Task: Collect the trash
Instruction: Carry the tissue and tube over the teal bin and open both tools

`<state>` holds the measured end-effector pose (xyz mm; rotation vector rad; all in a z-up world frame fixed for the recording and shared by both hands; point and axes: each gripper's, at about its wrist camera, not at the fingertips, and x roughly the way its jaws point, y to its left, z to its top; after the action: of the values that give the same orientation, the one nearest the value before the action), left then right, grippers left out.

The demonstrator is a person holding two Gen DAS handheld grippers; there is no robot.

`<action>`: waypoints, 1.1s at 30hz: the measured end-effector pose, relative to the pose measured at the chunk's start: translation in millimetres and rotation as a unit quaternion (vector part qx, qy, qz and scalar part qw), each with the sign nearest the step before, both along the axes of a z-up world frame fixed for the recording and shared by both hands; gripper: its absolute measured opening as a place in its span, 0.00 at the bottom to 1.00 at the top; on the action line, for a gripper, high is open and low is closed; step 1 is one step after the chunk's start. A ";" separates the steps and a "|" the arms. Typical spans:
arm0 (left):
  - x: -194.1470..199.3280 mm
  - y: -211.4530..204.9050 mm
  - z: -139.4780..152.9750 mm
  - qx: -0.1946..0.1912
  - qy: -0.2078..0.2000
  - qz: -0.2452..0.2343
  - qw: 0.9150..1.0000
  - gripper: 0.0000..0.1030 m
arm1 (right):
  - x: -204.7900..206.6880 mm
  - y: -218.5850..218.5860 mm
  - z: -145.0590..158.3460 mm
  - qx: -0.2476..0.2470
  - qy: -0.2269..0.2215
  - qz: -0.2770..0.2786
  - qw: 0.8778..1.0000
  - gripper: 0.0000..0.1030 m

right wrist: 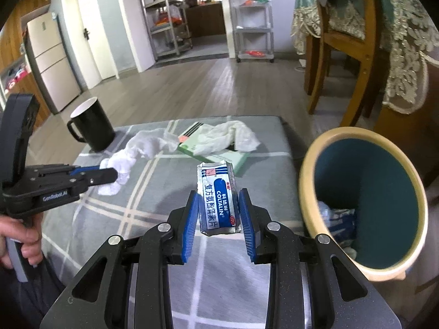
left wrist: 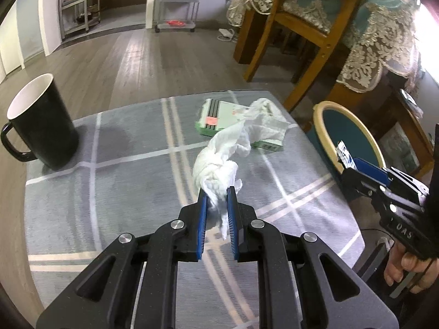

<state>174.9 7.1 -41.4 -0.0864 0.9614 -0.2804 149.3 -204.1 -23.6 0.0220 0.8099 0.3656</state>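
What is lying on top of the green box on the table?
A crumpled white tissue drapes over the green box, covering most of its top. Dark stripes and an orange sticker show at one end; anything printed beneath the tissue is hidden.

Grey tablecloth (left wrist: pixel 123 192) crossed by white and pale beige stripes, centre frame; black mug (left wrist: pixel 41 126), white inside, at left; white crumpled tissue (left wrist: pixel 219 161) mid-frame; pale green box (left wrist: pixel 219 118) with dark stripes behind it; blue-and-white sachet (right wrist: pixel 218 200) in the right wrist view; teal bin (right wrist: pixel 367 208), cream rim, at right; blue pads (right wrist: pixel 192 216) on black fingers
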 end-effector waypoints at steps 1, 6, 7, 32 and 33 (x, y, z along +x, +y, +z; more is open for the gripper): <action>-2.4 -2.0 0.9 -0.009 -0.004 -0.006 1.000 0.13 | -0.8 -5.1 1.2 0.001 -0.002 -0.005 1.000 0.31; -10.0 -10.4 -0.3 -0.020 -0.005 -0.020 1.000 0.13 | -2.4 -23.2 5.3 0.009 -0.007 -0.031 0.999 0.31; -11.0 -11.5 -1.0 -0.023 -0.005 -0.022 0.999 0.13 | -3.1 -27.6 5.8 0.011 -0.008 -0.036 0.999 0.31; 33.2 -169.1 18.6 -0.037 -0.015 -0.155 0.987 0.13 | -10.2 -138.8 20.2 0.062 -0.023 -0.203 0.977 0.31; 35.1 -176.9 18.5 -0.037 -0.014 -0.161 0.986 0.13 | -10.7 -143.1 18.9 0.063 -0.022 -0.208 0.976 0.31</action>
<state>210.0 -169.8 -22.8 0.0060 0.9347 -0.6132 138.6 -347.2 -4.6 0.2976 0.7161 0.0195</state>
